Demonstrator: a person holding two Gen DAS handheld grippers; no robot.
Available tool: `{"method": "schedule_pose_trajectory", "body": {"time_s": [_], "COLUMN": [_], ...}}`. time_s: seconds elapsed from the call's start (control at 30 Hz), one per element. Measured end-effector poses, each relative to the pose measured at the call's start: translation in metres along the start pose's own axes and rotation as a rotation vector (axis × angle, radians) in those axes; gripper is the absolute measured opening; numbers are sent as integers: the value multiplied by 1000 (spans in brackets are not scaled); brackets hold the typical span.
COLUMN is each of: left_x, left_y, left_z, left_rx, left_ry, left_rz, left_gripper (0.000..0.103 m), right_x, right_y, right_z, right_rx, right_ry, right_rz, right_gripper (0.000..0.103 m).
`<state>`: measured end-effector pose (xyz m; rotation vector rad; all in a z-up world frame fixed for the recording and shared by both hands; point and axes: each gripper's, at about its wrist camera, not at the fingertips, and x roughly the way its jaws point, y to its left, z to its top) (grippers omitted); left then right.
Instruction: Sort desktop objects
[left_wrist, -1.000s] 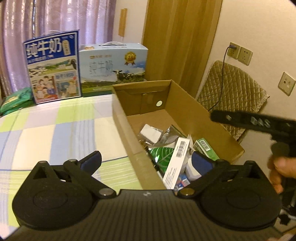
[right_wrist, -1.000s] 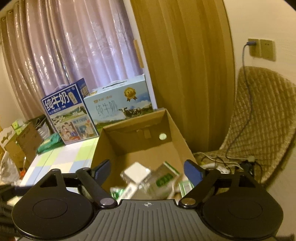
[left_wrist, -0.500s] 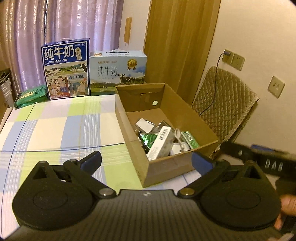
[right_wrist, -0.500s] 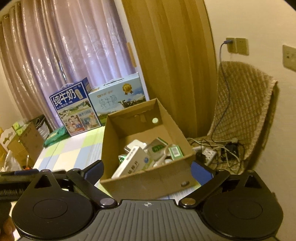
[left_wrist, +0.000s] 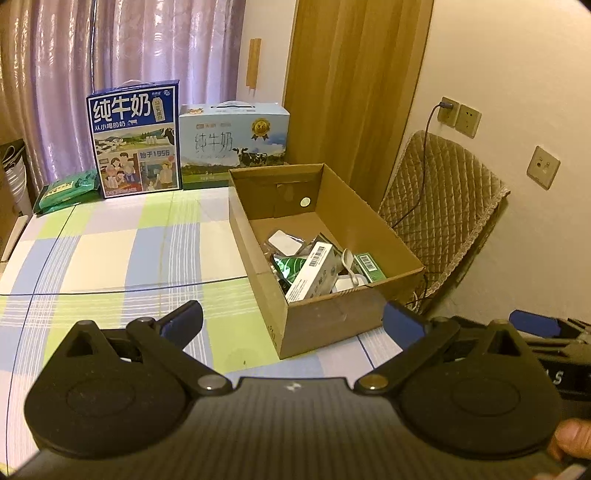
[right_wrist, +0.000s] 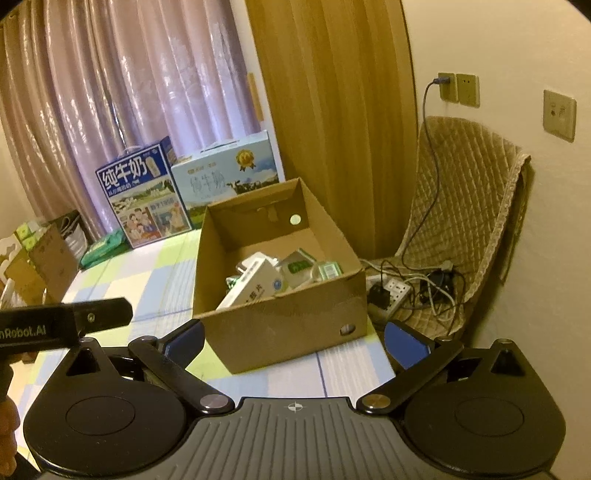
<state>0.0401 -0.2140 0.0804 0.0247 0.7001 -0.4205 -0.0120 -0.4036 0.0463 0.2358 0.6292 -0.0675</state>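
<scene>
Both tools had withdrawn from the cardboard box (left_wrist: 332, 325); left gripper (left_wrist: 291, 325) and right gripper (right_wrist: 293, 341) stood released, empty. Sorting appeared complete.

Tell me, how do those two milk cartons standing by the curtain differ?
The dark blue milk carton is taller and narrower, with big white characters and a cartoon family scene; the pale blue milk carton is lower and wider, with cows on grass and a gold medal badge. The dark one stands left of the pale one. Both stand upright on the checked tablecloth, with carry handles on top.
</scene>
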Motion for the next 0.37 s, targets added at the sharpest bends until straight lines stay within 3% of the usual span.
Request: {"method": "schedule_pose_trajectory", "body": {"time_s": [0.37], "left_x": [7], "left_y": [12], "left_z": [-5], "left_rx": [-43], "left_ry": [4], "left_rz": [-4], "left_gripper": [102], "right_x": [5], "right_y": [5], "right_z": [-4], "right_rx": [-25], "right_ry": [10], "right_rz": [-12], "right_gripper": [101]}}
